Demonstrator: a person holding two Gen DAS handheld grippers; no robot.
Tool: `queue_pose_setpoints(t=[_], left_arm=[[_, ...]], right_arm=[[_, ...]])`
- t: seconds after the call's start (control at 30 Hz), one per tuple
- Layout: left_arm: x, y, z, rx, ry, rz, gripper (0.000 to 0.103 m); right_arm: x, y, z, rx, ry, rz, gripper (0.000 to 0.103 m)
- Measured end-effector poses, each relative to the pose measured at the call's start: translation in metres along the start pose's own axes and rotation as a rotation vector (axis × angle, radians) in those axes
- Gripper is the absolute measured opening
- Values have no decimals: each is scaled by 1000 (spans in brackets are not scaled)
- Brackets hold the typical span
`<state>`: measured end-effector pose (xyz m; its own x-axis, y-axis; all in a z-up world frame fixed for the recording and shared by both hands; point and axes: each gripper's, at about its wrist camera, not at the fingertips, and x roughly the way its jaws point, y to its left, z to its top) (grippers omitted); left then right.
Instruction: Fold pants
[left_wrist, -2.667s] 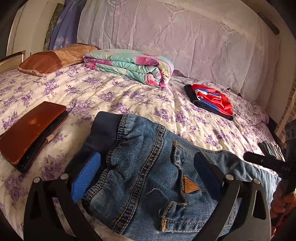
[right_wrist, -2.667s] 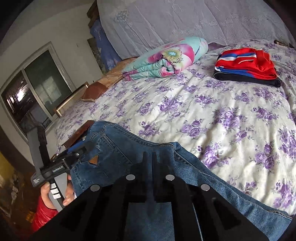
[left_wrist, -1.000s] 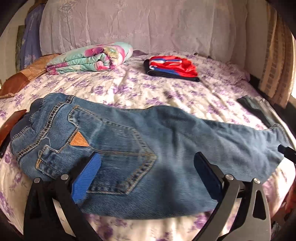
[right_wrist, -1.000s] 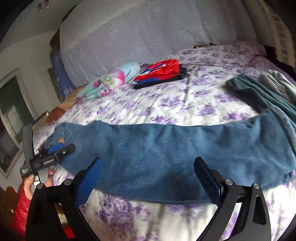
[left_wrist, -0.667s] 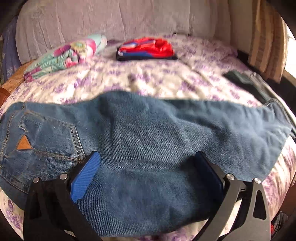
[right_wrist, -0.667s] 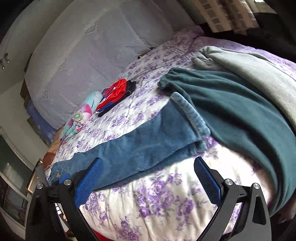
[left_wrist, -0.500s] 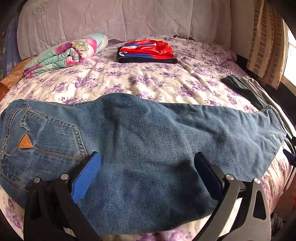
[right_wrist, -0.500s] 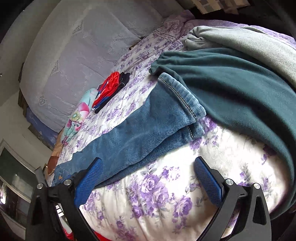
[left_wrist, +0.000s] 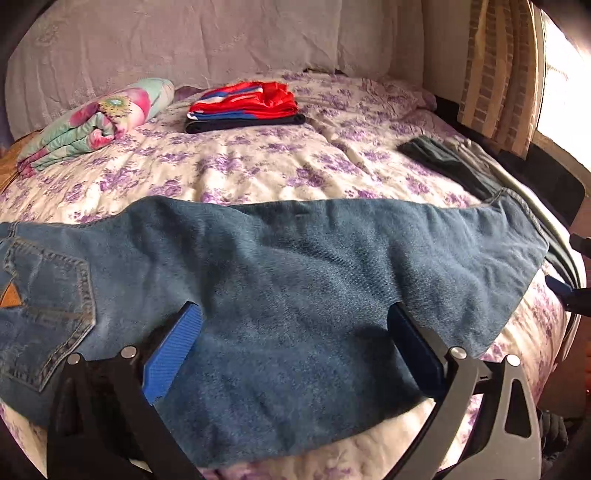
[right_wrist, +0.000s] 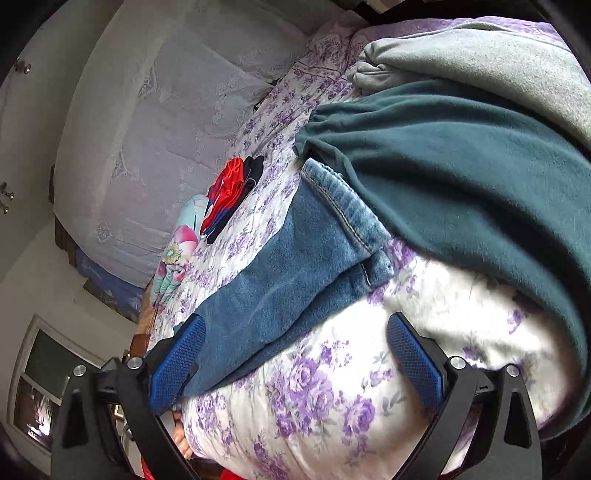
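Note:
Blue jeans (left_wrist: 280, 266) lie flat across the near edge of the flowered bed, folded lengthwise, waist and back pocket at the left, leg hem at the right. My left gripper (left_wrist: 291, 332) is open and empty, hovering over the middle of the legs. My right gripper (right_wrist: 295, 347) is open and empty, over the bedspread just below the jeans' hem (right_wrist: 347, 218). The hem lies against a dark green garment (right_wrist: 461, 166).
The bedspread (left_wrist: 258, 162) is purple-flowered. A folded red and dark stack (left_wrist: 243, 105) and a rolled floral blanket (left_wrist: 92, 123) lie at the back. Dark green and grey garments (left_wrist: 454, 166) lie at the right edge. A curtain (left_wrist: 498, 66) hangs at the right.
Both grippers let go of the jeans and opened. The left one slid from the waist to the middle of the legs; the right one swung to the hem end.

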<state>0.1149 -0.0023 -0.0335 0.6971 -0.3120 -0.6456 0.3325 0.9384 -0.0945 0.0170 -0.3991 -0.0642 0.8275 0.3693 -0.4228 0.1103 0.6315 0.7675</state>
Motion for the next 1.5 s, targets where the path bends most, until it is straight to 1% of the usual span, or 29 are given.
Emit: queue_pose_setpoints(t=[0.07,0.13,0.23,0.33,0.43,0.5,0.53,0.57,0.6,0.63,0.67,0.7,0.73,0.8,0.87,0.93,1.0,1.07,1.17,1.23,1.3,1.33,1.37,1.4,1.43,1.47,1.5], left_arm=[[-15,11,-11,-35,-41,-12,98],[-30,21,-22,-42,-69,-1,98],[-55,37,-33,-23,-99,75,98],[-77,61,-37,-39,-117,139,98],[-95,90,-38,-103,-141,193,98],[-106,109,-38,-163,-170,212,98],[-111,117,-39,-194,-189,218,98],[-116,126,-41,-225,-210,224,98],[-119,132,-43,-250,-227,228,98],[-121,137,-45,-272,-239,227,98],[-122,144,-48,-295,-240,219,98],[-121,148,-50,-310,-236,207,98],[-121,151,-52,-321,-228,195,98],[-118,155,-55,-328,-219,191,98],[-118,159,-58,-322,-221,211,98],[-122,164,-61,-308,-230,242,98],[-130,170,-64,-303,-247,269,98],[-137,179,-67,-315,-259,284,98],[-148,194,-69,-359,-277,288,98],[-155,205,-72,-404,-294,284,98],[-160,215,-74,-450,-303,265,98],[-161,219,-76,-471,-303,253,98],[-162,223,-77,-491,-301,241,98],[-162,226,-78,-505,-298,234,98],[-162,228,-79,-516,-296,230,98],[-163,230,-80,-520,-296,229,98],[-163,231,-81,-520,-296,231,98]], right_arm=[[3,-1,4,4,-20,-4,99],[5,-2,7,9,-43,-16,96],[7,0,7,4,-73,-41,94],[12,3,6,-11,-98,-72,92],[16,4,9,-12,-113,-103,88],[18,4,11,-6,-121,-115,83],[20,3,11,-4,-123,-120,78],[21,2,12,-1,-126,-125,71],[23,1,12,1,-126,-129,60],[25,0,13,1,-122,-132,53],[27,-3,13,4,-117,-124,43],[28,-5,13,12,-121,-116,39],[28,-4,13,13,-128,-114,37],[26,9,13,-15,-149,-125,32],[24,36,12,-105,-182,-146,31],[26,76,9,-247,-207,-165,30],[33,123,-3,-419,-228,-181,29],[45,169,-25,-601,-235,-187,28],[74,229,-74,-881,-211,-181,28],[103,252,-112,-1027,-140,-181,28],[141,260,-146,-1131,-7,-193,28],[162,259,-161,-1177,67,-219,28],[176,254,-175,-1217,107,-263,29],[182,251,-185,-1254,111,-291,35],[178,253,-187,-1270,97,-292,36],[172,256,-184,-1257,120,-267,41],[163,259,-176,-1212,169,-192,48]])
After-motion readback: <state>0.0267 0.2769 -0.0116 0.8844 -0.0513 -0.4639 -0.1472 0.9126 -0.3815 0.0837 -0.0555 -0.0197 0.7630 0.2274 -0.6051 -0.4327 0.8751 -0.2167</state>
